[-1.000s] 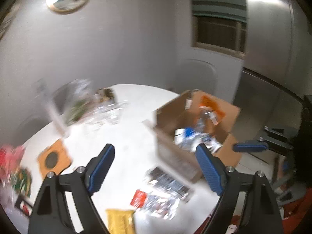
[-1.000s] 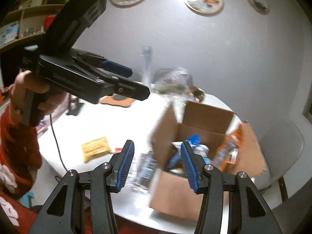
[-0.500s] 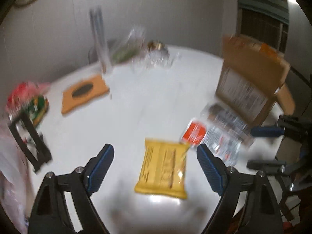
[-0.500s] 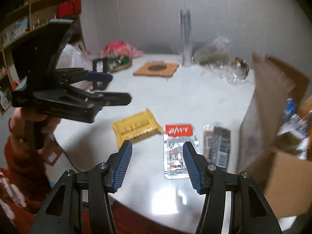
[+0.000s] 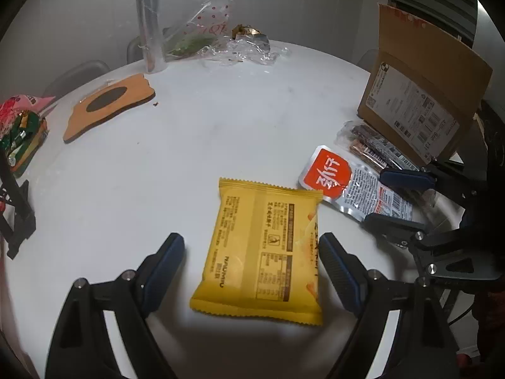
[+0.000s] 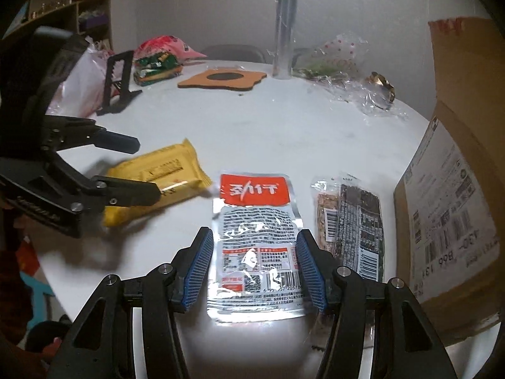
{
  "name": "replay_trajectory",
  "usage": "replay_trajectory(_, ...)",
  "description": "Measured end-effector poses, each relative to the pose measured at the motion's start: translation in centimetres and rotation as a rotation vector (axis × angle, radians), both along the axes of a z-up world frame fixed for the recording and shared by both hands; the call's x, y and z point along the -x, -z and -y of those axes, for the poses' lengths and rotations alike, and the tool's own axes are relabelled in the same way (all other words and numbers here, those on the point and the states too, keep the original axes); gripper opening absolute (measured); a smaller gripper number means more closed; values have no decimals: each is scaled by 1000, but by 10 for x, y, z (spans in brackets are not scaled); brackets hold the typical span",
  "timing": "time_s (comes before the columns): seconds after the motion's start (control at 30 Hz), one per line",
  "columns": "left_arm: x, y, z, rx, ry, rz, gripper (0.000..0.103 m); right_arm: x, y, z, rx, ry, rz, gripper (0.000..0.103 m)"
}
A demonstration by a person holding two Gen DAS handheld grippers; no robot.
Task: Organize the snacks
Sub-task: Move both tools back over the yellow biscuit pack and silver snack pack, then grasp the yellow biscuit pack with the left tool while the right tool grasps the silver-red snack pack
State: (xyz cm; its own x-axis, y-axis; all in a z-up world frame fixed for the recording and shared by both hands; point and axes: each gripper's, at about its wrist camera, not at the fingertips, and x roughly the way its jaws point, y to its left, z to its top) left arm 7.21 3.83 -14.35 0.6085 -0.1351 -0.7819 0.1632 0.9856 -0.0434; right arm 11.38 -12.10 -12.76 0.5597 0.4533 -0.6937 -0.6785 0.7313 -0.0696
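Note:
A yellow snack packet (image 5: 262, 252) lies flat on the white round table (image 5: 195, 132). My left gripper (image 5: 252, 268) is open just above it, one finger on each side of the packet's near half. A silver pouch with a red label (image 6: 255, 240) lies to its right. My right gripper (image 6: 254, 268) is open over the pouch's near end, fingers astride it. A clear pack of dark snack bars (image 6: 350, 224) lies beside the pouch, against an open cardboard box (image 6: 451, 208). The yellow packet (image 6: 157, 180) and left gripper (image 6: 139, 170) also show in the right wrist view.
At the table's far side stand a clear tube (image 5: 148, 25), crumpled cellophane bags (image 5: 221, 41), an orange wooden coaster (image 5: 107, 107) and a pile of red and green sweets (image 5: 19, 129). A black stand (image 6: 118, 79) is at the left edge.
Both grippers have swung down from over the cardboard box to the table. The left now straddles the yellow packet, the right straddles the silver pouch. Both stay open.

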Motion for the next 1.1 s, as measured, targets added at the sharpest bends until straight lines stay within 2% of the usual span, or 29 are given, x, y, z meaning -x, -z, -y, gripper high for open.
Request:
replay_trajectory(0.17,-2,0,-2,20,4,1,85,-1,1,4,-51,8,-30,53)
replay_trajectory(0.53,2,0,-5,48,7,8,85,23,0,-7,-96,-1,-62,54)
replay_trajectory(0.6,2,0,-5,48,11,8,85,20,-2,-3,-116,47,-79,60)
replay_trajectory(0.67,3,1,-5,49,15,4,85,17,-1,0,-138,91,-103,71)
replay_trajectory(0.73,3,2,-4,49,23,-2,85,15,-1,2,-159,114,-111,72)
replay_trajectory(1.0,1,6,-1,14,14,3,84,15,1,-11,-116,129,-84,74)
replay_trajectory(1.1,2,6,-4,17,13,9,78,13,2,-16,-86,144,-71,74)
